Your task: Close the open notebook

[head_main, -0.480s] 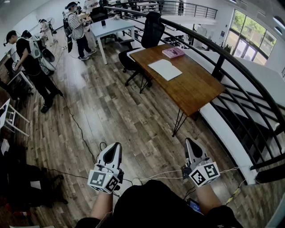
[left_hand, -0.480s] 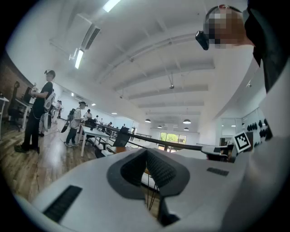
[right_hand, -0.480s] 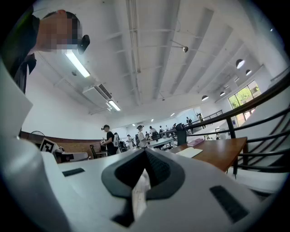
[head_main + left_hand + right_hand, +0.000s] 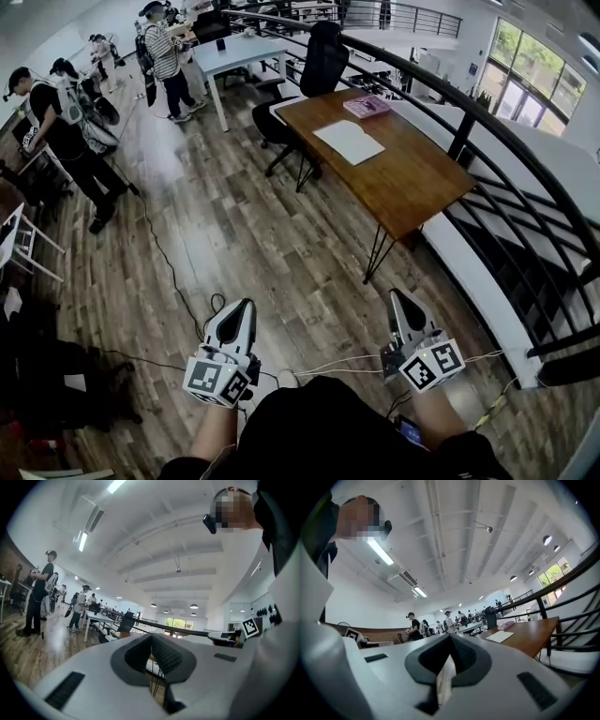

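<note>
Wood-floored room, with both grippers hanging closed and empty and the notebook lying far ahead of them.

Left gripper point(image 4: 244, 307) and right gripper point(image 4: 395, 298) are pointing level and forward, side by side above the plank floor point(image 4: 234, 234), each with its jaws pressed together and gripping nothing. The notebook point(image 4: 349, 142) is lying well ahead of both grippers, its white pages facing up, on the brown wooden table point(image 4: 412, 187) that is standing ahead and slightly right of the right gripper. A pink book point(image 4: 366, 108) is resting farther along the same table, beyond the notebook and apart from it. A black chair point(image 4: 323, 58) is standing behind the table's far end. Several people point(image 4: 66, 131) are standing far ahead and left of the left gripper.
</note>
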The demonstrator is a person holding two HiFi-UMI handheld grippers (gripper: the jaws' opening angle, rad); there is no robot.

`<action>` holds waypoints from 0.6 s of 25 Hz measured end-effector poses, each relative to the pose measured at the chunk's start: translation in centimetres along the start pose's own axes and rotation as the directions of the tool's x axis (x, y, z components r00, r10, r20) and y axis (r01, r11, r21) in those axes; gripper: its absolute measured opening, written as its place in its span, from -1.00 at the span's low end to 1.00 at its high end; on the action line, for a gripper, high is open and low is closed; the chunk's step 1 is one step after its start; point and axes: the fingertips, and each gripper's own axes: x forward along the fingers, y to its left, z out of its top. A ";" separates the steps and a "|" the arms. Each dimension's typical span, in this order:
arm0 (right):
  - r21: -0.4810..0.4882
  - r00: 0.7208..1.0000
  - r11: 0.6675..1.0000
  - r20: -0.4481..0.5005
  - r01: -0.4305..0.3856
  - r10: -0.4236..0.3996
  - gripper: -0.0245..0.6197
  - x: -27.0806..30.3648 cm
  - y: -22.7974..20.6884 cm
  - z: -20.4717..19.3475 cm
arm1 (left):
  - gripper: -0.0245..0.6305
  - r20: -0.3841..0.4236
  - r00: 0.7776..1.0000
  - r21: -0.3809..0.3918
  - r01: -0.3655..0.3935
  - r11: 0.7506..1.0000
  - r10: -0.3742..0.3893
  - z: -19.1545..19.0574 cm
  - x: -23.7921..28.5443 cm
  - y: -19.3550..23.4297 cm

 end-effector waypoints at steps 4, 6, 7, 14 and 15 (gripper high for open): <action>0.007 1.000 1.000 -0.001 0.004 -0.004 -0.94 -0.6 -0.6 -0.1 | -0.88 0.007 1.000 -0.002 0.007 1.000 -0.007 0.1 0.2 -0.8; 0.007 1.000 1.000 -0.007 0.010 -0.010 -0.94 -1.0 -1.0 -0.2 | -0.88 0.007 1.000 0.001 0.006 1.000 -0.006 0.0 0.4 -1.1; 0.009 1.000 1.000 -0.006 0.013 -0.013 -0.94 -1.2 -1.2 -0.1 | -0.88 0.009 1.000 0.003 0.006 1.000 -0.006 0.1 0.5 -1.3; -0.017 0.998 1.000 0.065 -0.011 0.012 -0.16 -3.6 -1.8 2.1 | -0.44 0.079 0.997 0.005 0.017 1.000 -0.017 1.1 0.9 -4.0; -0.016 0.998 1.000 0.066 -0.016 0.017 -0.11 -3.9 -2.0 2.2 | -0.21 0.074 0.997 0.009 0.015 1.000 -0.015 0.9 1.1 -4.4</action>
